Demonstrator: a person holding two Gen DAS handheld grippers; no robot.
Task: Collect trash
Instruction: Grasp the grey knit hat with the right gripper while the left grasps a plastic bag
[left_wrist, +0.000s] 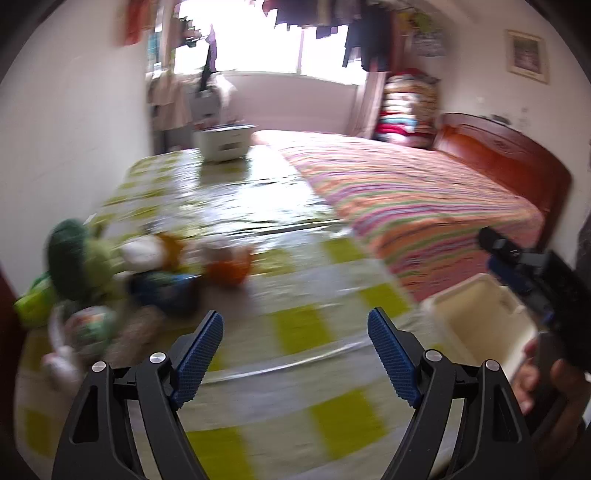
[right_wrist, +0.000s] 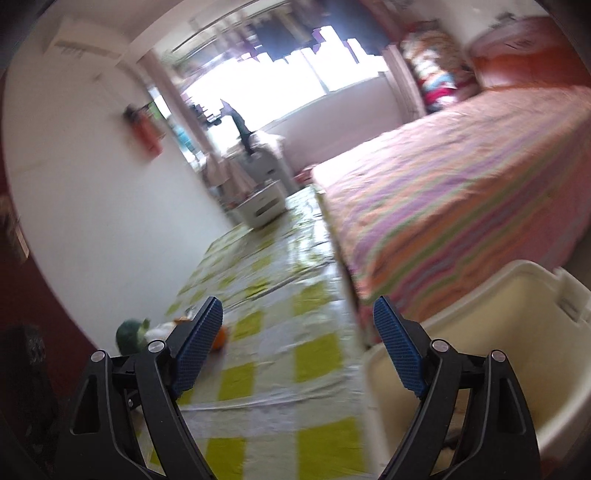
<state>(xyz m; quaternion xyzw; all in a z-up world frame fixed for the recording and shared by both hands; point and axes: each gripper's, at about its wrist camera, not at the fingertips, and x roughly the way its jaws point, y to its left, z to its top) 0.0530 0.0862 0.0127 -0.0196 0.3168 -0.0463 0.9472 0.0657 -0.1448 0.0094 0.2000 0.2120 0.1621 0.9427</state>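
My left hand-held gripper (left_wrist: 295, 325) has its jaws spread wide with nothing between the blue pads (left_wrist: 201, 354). It points down over the floor mat (left_wrist: 295, 328), which is checked in white and yellow-green.

My right hand-held gripper (right_wrist: 297, 314) is likewise wide open and empty. In the left wrist view it appears at the right edge (left_wrist: 517, 266), above the cream bin (left_wrist: 476, 314), with my right hand (left_wrist: 532, 376) gripping its handle.

Location of the trash: a pile of trash (left_wrist: 122, 280) lies on the mat at the left, near the white wall (left_wrist: 74, 147). The pile is blurred. Discernible items are a dark green rounded piece (left_wrist: 68, 254), a white piece (left_wrist: 142, 251), an orange piece (left_wrist: 227, 267), a dark blue piece (left_wrist: 166, 291) and a pale crumpled wrapper (left_wrist: 88, 325). Neither gripper touches the pile. In the right wrist view only part of the pile shows, beside the left finger (right_wrist: 133, 334).

The cream bin (right_wrist: 498, 332) stands on the mat at the lower right, against the bed (right_wrist: 461, 184) with its striped cover. A white storage box (left_wrist: 225, 142) sits at the far end of the mat.
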